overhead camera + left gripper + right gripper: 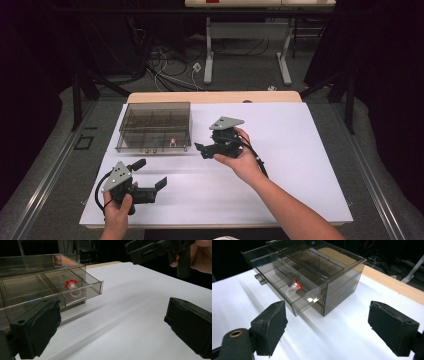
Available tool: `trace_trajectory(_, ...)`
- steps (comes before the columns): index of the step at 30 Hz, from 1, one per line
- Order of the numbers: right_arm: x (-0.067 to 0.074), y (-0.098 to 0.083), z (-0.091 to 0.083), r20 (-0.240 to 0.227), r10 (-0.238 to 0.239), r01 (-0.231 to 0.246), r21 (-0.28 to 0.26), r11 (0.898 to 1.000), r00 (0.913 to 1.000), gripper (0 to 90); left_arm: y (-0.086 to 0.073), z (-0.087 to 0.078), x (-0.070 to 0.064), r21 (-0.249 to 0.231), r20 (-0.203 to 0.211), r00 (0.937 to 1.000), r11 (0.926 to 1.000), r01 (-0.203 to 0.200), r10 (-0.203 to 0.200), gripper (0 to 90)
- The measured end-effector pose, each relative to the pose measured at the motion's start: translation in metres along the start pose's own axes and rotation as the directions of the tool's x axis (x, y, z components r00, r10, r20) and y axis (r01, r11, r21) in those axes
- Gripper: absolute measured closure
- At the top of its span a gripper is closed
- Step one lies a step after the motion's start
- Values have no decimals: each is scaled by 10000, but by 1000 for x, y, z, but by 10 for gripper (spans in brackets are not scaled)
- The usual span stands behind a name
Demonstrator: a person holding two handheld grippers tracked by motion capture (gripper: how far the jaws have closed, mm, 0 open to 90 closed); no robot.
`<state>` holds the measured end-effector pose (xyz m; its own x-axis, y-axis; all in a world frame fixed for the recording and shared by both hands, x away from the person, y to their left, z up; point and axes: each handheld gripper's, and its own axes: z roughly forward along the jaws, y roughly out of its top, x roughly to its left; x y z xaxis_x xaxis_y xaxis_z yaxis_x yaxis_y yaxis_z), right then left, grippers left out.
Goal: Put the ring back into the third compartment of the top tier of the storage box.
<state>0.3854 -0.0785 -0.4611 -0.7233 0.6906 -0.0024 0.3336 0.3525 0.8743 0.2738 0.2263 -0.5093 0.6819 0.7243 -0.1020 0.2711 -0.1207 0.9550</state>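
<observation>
A smoky see-through drawer box (155,125) stands at the back left of the white sheet. One drawer (308,301) is pulled out a little. In it lies a small clear piece with a red cap (172,142) (71,286) (295,287). My right gripper (201,149) (327,327) is held just to the right of the box and points at its drawer corner, jaws open with nothing between them. My left gripper (152,173) (112,327) is near the front left, also open with nothing between its jaws. The left gripper view also catches the right gripper (150,250) at top right.
The white sheet (290,150) covers most of the wooden table, whose bare edge (215,96) shows at the back. Beyond it are cables on the floor (170,70) and the legs of another desk (208,55).
</observation>
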Motion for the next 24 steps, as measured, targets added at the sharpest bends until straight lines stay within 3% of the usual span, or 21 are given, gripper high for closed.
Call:
trace_trajectory(6,-7,-12,-18,197,433,-427,-297,9986,9989,142,0,0,0,27,-2,10000,10000,-18,18,6)
trace_trajectory(10,-12,-24,-30,183,673,-669,-257,9974,9976,87,0,0,0,42,-1,10000,10000,-21,21,5)
trace_trajectory(16,-20,-44,-44,407,836,-835,-41,9965,9957,8,0,0,-1,46,-11,10000,10000,-7,7,6)
trace_trajectory(24,-27,-69,-66,645,932,-921,-197,9956,9936,5,0,1,-1,50,-26,10000,10000,4,-4,6)
